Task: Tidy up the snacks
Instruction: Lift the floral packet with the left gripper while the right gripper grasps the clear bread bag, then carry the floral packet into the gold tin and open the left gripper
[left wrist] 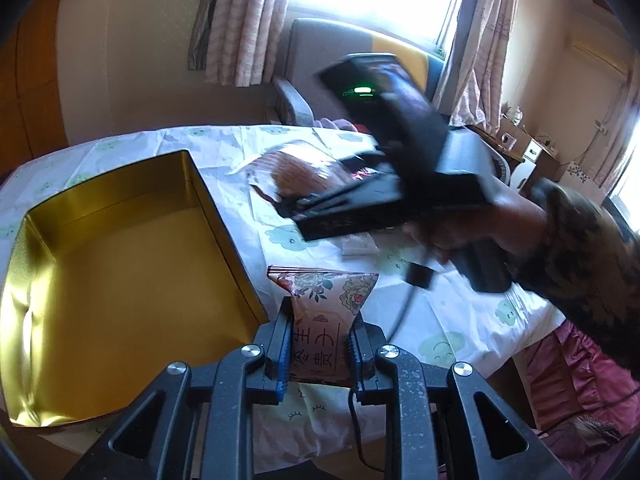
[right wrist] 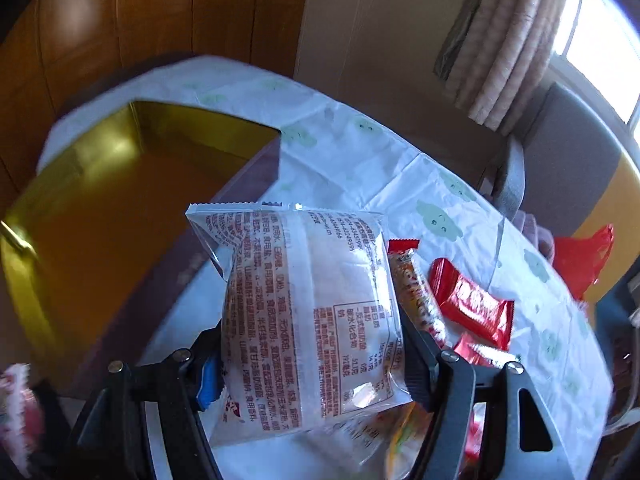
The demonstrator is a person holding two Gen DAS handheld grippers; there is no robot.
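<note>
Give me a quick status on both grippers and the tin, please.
Left gripper shut on floral packet. Right gripper shut on clear packet. Gold tin open, nothing inside. Path unobstructed.

Gold-lined tin point(left wrist: 120, 264), white tablecloth point(left wrist: 460, 312) with green clouds, floral pink packet point(left wrist: 324, 320), red wrappers point(right wrist: 472, 300).

Tin, gold inside: one point(left wrist: 132, 264), left of the left gripper point(left wrist: 320, 344).
Floral packet: one point(left wrist: 324, 320), between that gripper's fingers.
Clear bread packet: one point(right wrist: 312, 320), between the right gripper's point(right wrist: 312, 368) fingers.
Red wrapped sweets: at least two point(right wrist: 472, 304), right of it; more beneath, count unclear.
Chair: one point(left wrist: 320, 60), beyond the table.
</note>
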